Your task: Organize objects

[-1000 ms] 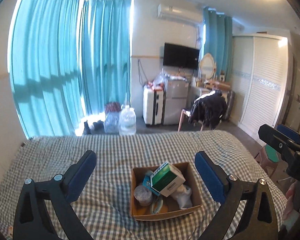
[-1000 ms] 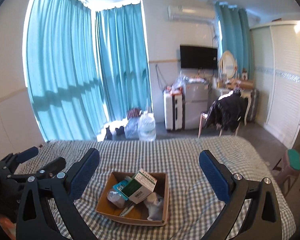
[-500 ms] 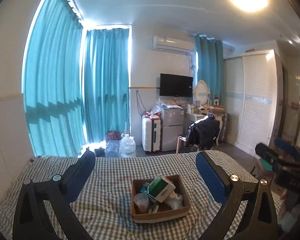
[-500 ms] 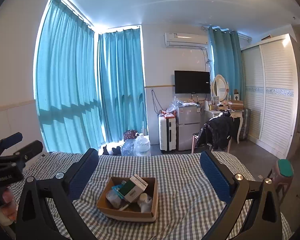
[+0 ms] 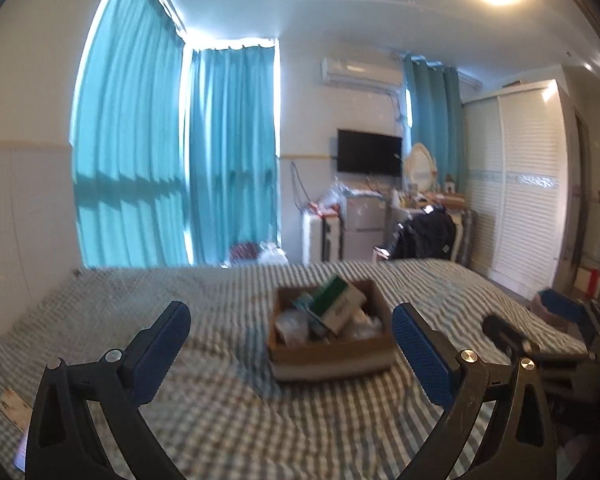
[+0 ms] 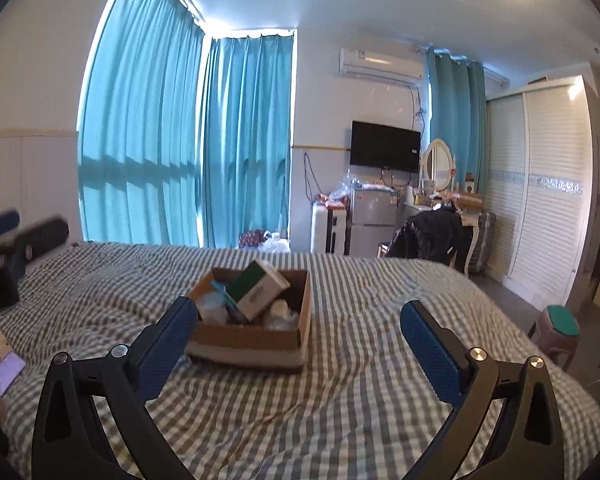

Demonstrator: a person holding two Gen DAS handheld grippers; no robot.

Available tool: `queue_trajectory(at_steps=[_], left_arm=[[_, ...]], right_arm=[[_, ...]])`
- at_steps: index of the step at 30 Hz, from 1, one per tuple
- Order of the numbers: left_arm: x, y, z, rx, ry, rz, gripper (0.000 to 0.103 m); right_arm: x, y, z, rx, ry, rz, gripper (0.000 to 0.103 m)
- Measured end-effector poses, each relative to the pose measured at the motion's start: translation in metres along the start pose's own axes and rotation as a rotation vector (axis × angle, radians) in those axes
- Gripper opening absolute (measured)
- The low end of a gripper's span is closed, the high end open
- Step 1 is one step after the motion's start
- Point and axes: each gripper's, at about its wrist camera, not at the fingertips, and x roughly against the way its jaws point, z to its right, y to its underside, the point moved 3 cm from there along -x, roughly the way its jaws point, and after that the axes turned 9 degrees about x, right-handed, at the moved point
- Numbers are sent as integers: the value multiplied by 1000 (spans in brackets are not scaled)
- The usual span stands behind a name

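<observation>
Room: teal curtains [image 6: 188, 140] across the far left, wardrobe [image 6: 540, 184] on the right, TV [image 6: 385, 146] on the far wall with an AC unit [image 6: 380, 62] above it. Below the TV, a suitcase [image 6: 325, 229], a small fridge [image 6: 370, 219] and a chair with a dark jacket [image 6: 436, 236] over it.

Bed [image 6: 340, 360] with a grey-white check cover fills the lower half of both views. Left view is motion-blurred, right view is sharp.

Box [image 6: 256, 338], open cardboard, sits on the bed [image 5: 220, 380] near its middle. In the right view it's left of centre, with my left finger's blue pad overlapping its near-left corner in frame; can't tell if they touch. In the left view the box [image 5: 332, 354] lies between my two fingers, further out, apart from both.

Inside the box: a green-white carton [image 6: 260, 290] tilted on top, sticking above the rim; clear plastic bits and a teal item beside it, too small to identify. Same carton [image 5: 336, 304] shows blurred in the left view.

Both of my tools are spread wide and hold nothing: left gripper [image 5: 290, 330], right gripper [image 6: 298, 318].

A phone [image 6: 8, 370] with a lit screen lies at the bed's left edge.
</observation>
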Motion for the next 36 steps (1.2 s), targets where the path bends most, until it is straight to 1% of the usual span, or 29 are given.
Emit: queue_trajectory(at_steps=[1, 2, 3, 4, 8, 11, 14, 25, 36], left_arm=[[-4, 10, 1, -12, 6, -22, 103], [-9, 18, 3, -36, -7, -41, 103], [-10, 24, 3, -44, -17, -49, 103], [-14, 26, 3, -53, -30, -60, 103], [-14, 26, -2, -16, -20, -65, 103], [-16, 24, -9, 20, -19, -81, 103], [-14, 25, -12, 33, -25, -86, 103], [-11, 24, -18, 64, -25, -98, 103], [-11, 23, -16, 59, -27, -101, 103]], right_arm=[[-4, 7, 1, -28, -23, -14, 102], [-7, 11, 3, -42, -35, -23, 102], [-10, 14, 5, -53, -38, -32, 102], [-12, 16, 6, -51, -22, -39, 102], [-17, 19, 10, -32, 7, -46, 102], [-20, 20, 11, -37, 5, -53, 102], [-23, 20, 8, -25, 9, -60, 102], [-23, 16, -1, -12, 4, -56, 102], [-23, 15, -8, -10, -2, -56, 102]])
